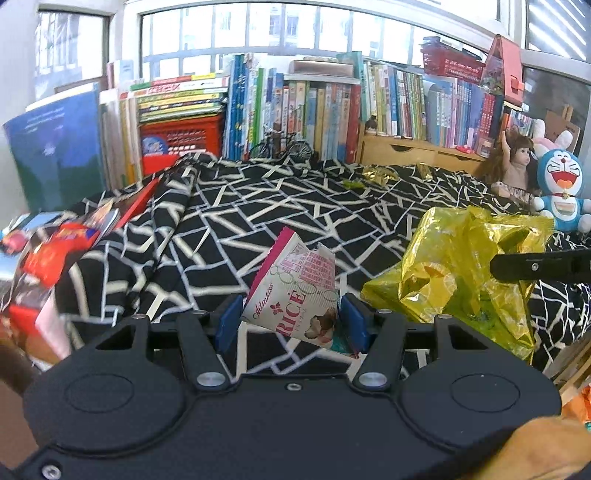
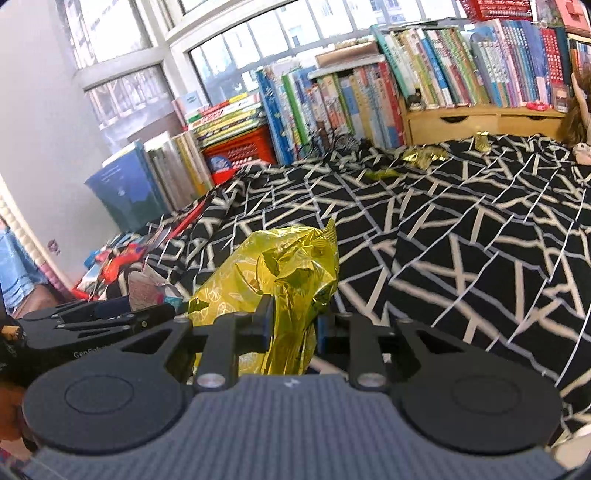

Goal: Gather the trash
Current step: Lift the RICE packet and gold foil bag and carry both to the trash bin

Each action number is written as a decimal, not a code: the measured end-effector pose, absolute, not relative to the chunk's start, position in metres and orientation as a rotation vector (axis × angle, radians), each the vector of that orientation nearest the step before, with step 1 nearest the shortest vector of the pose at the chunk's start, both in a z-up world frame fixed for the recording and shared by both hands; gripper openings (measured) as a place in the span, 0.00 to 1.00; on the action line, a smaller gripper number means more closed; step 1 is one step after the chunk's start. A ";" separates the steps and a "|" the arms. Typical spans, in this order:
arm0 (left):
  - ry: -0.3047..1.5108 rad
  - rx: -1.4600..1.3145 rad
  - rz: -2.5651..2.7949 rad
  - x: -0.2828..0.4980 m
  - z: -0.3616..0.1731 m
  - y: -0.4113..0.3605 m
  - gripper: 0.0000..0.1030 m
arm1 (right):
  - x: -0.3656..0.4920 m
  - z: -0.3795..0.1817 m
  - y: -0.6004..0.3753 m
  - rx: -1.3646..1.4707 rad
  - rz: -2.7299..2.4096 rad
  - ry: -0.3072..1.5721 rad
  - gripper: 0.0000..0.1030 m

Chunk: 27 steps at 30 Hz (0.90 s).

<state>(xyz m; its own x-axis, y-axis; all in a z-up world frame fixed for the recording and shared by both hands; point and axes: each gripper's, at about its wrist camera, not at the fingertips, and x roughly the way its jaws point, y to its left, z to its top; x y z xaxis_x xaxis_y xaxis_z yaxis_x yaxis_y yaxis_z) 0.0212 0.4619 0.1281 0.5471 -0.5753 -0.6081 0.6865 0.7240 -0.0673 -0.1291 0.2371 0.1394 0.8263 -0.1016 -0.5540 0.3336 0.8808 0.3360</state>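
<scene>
Patterned cloth (image 1: 295,206) below jaws. Left gripper (image 1: 291,325) half-open, clamps rice packet (image 1: 295,291); right gripper (image 2: 291,325) nearly closed, pinches gold wrapper (image 2: 284,273). Slick foil may slip free.

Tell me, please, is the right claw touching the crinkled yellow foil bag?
Touching: the right wrist view shows the right claw pinching the crinkled yellow foil bag between both pads.

Home, looks like a kid's bedroom/study corner. Landmark = bed cover (image 1: 295,206), black w/ white line pattern, spread over a wide flat surface. Behind it: rows of children's books (image 1: 325,110) packed upright along the window (image 1: 258,29), some on a wooden drawer unit (image 1: 406,151). Far right corner of cover: doll (image 1: 515,166) + blue cat plush (image 1: 561,188). Left of cover: red crate (image 1: 181,136) under stacked books. Apartment blocks visible through window.
</scene>
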 end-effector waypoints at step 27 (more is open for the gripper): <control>0.893 0.232 -0.706 -0.018 0.044 0.544 0.55 | -0.146 0.111 0.323 0.385 -0.217 0.678 0.26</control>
